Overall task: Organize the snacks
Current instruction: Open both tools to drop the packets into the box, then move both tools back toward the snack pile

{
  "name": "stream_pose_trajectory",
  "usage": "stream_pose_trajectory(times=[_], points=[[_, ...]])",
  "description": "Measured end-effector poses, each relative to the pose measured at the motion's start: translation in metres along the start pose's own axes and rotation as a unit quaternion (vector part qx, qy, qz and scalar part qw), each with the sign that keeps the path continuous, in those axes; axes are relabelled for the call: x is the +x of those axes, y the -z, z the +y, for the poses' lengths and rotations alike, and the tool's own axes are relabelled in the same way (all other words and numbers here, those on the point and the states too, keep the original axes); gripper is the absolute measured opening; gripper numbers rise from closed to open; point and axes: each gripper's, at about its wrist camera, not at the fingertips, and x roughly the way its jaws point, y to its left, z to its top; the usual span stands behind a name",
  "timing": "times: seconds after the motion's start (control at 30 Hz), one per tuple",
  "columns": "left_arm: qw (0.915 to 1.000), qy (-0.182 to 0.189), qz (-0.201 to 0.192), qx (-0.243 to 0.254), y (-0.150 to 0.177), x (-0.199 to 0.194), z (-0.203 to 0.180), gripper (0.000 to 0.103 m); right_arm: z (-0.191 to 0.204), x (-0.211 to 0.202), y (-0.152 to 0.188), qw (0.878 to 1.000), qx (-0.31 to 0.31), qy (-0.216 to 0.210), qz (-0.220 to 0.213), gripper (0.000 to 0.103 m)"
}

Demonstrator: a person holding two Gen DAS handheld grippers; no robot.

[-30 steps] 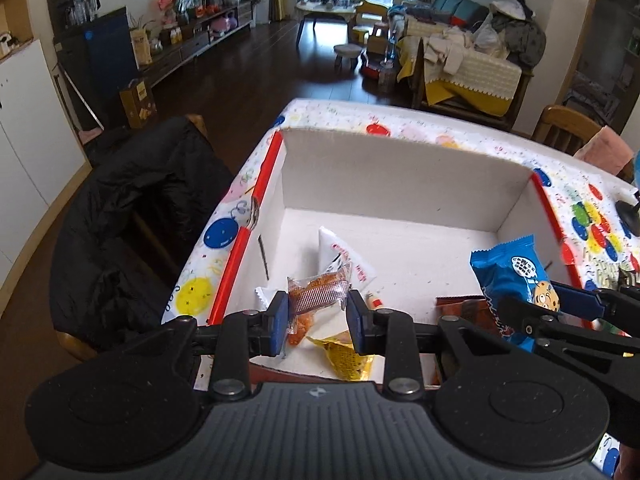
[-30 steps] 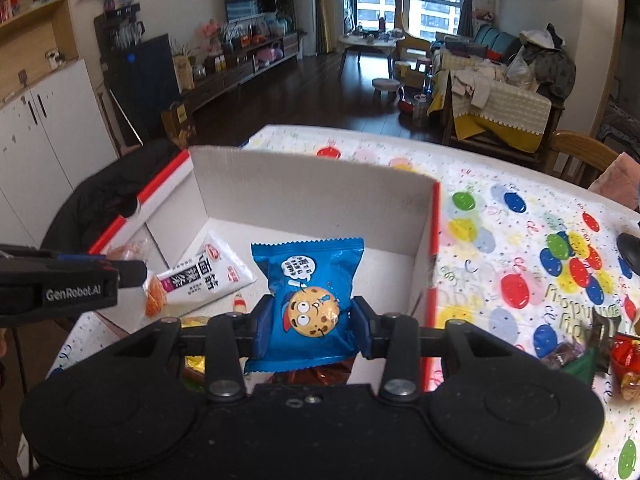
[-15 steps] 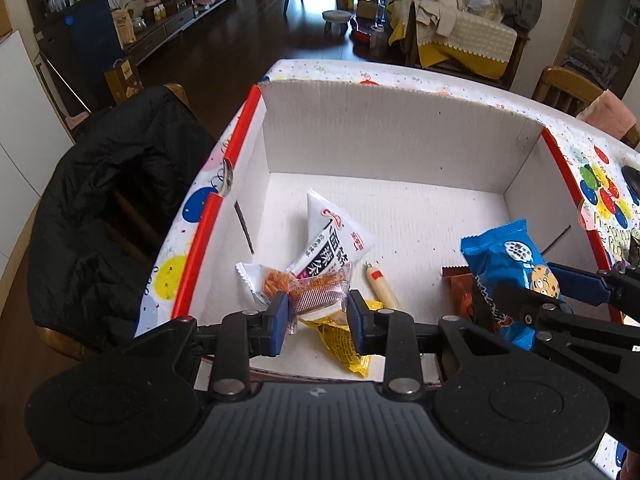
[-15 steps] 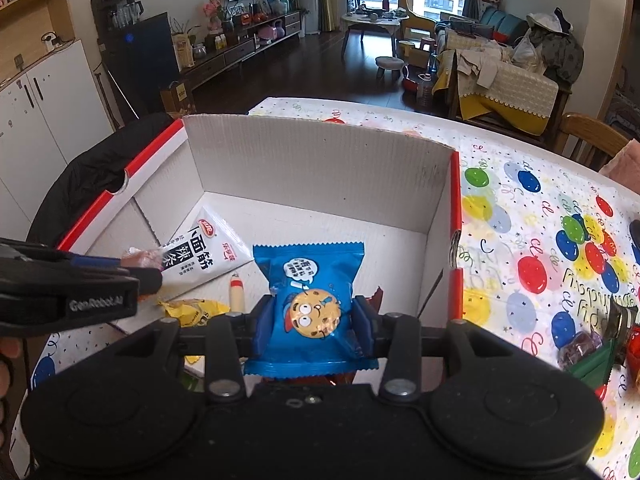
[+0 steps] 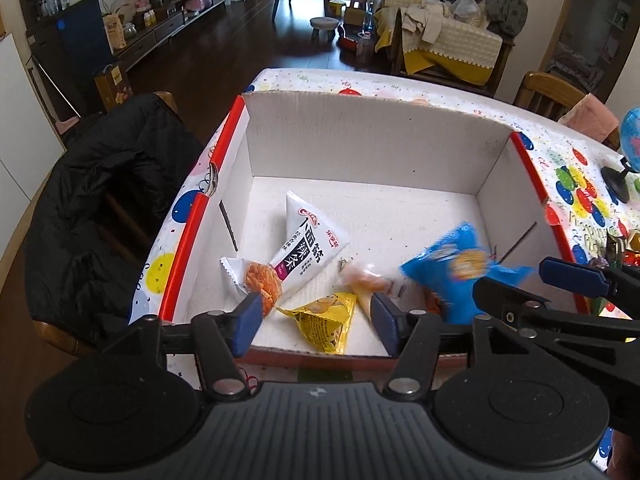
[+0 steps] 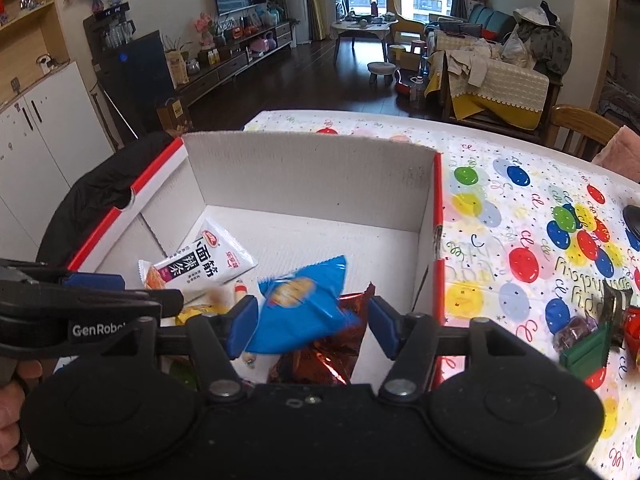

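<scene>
Living room with dark wood floor; worktop point(image 6: 520, 216) under a balloon-print cloth.

Cardboard box point(image 5: 372, 148), open-topped, white inside, red-edged: stands on the worktop.

Contents of the box floor:
- white noodle-snack packet point(image 5: 308, 248), lying flat;
- small clear packet of orange snack point(image 5: 256, 280), touching the white packet's lower end;
- yellow packet point(image 5: 328, 318), near the front wall;
- red foil packet point(image 6: 324, 356), near the right wall.

Blue cookie packet point(image 6: 304, 304): blurred, tilted, over the red foil packet, between the right fingers but apart from both.

Pale orange packet point(image 5: 366, 280): blurred, beside the yellow packet.

Left gripper point(image 5: 314, 316): fingers spread wide, holding nothing.

Right gripper point(image 6: 308, 326): fingers spread wide, holding nothing.

Loose wrapped sweets point(image 6: 588, 332): on the cloth right of the box.
</scene>
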Motion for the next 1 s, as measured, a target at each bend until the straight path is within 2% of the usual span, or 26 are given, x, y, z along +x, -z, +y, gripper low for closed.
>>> stream_pose_trajectory(times=[0.57,0.93,1.0], points=[[0.9986,0.028,-0.045,0.000,0.006,-0.059,-0.018,0.064,-0.020,-0.072,0.011,0.998,0.028,-0.012,-0.057,0.082],[0.9952,0.063,-0.073,0.016,0.012,-0.094,-0.054,0.077,-0.040,-0.124,0.023,0.994,0.043,0.002,-0.101,0.087],[0.9942,0.072,-0.077,0.022,0.013,-0.097,-0.061,0.080,-0.046,-0.131,0.027,0.993,0.048,0.005,-0.107,0.095]])
